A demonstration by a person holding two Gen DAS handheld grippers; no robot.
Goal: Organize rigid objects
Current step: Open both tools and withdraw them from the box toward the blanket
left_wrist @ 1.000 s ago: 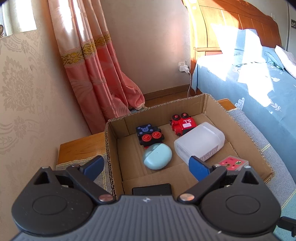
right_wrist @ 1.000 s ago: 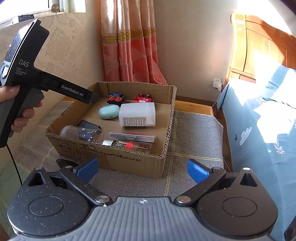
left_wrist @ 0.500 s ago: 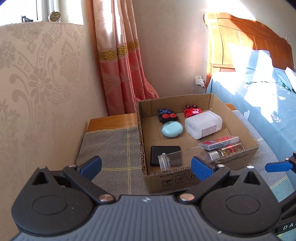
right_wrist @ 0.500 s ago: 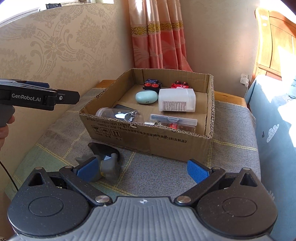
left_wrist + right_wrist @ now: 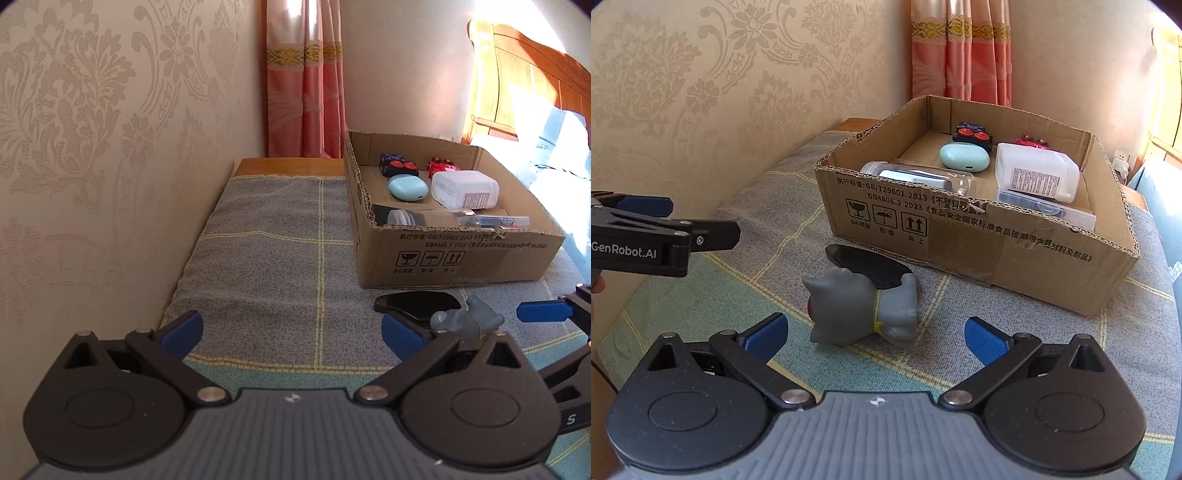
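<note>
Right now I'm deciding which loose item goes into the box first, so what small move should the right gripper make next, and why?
Probably ease the right gripper forward and down so its open jaws straddle the grey toy figure. The toy lies on its side on the cloth, directly ahead of the jaws, outside the cardboard box, with a black flat object partly behind it.

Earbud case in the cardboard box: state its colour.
Pale mint blue earbud case; right wrist view shows it best.

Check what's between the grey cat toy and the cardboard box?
A flat black object lies on the blanket between the grey cat toy and the cardboard box, clearest in right wrist view.
</note>
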